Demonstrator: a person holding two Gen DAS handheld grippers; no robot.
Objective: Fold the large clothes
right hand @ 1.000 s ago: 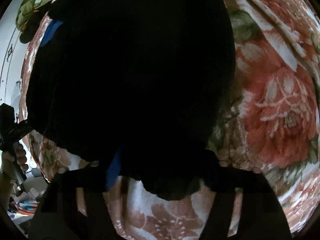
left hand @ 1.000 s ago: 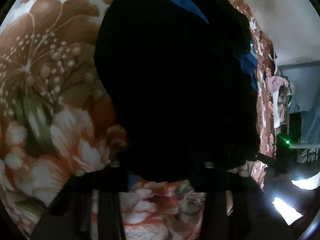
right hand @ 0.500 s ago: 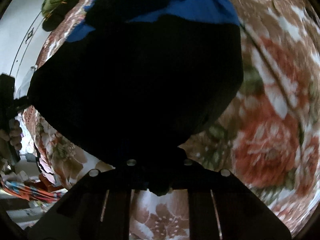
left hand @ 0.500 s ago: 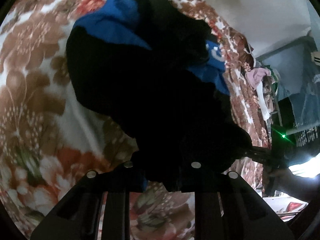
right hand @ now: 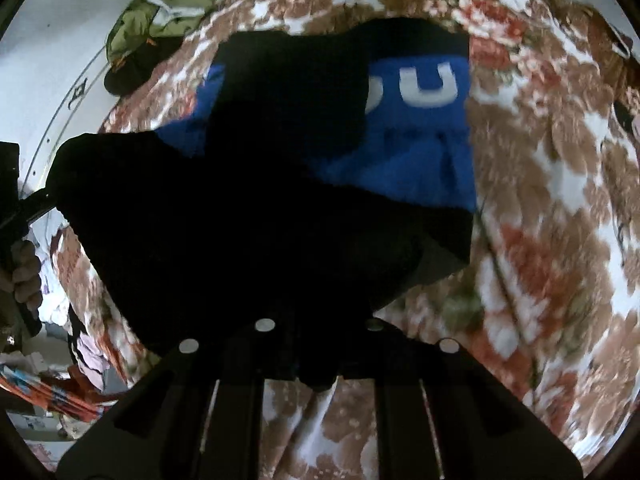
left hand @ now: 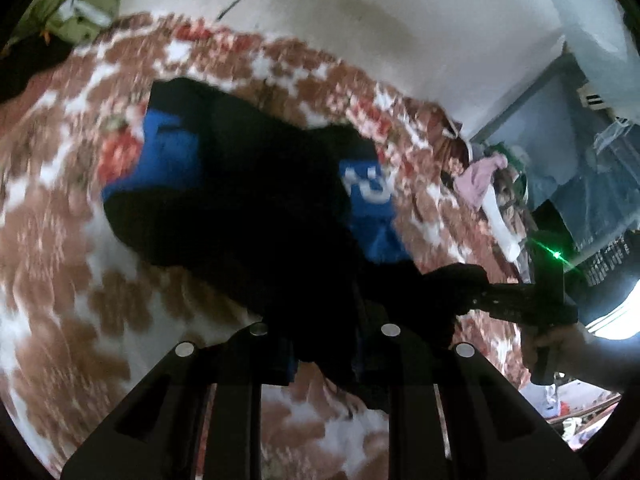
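A black-and-blue garment lay spread on the floral bedspread, its near hem raised. The left gripper and right gripper each pinched a corner of that hem. The fold looked mid-way; next, both would likely carry the hem across together.
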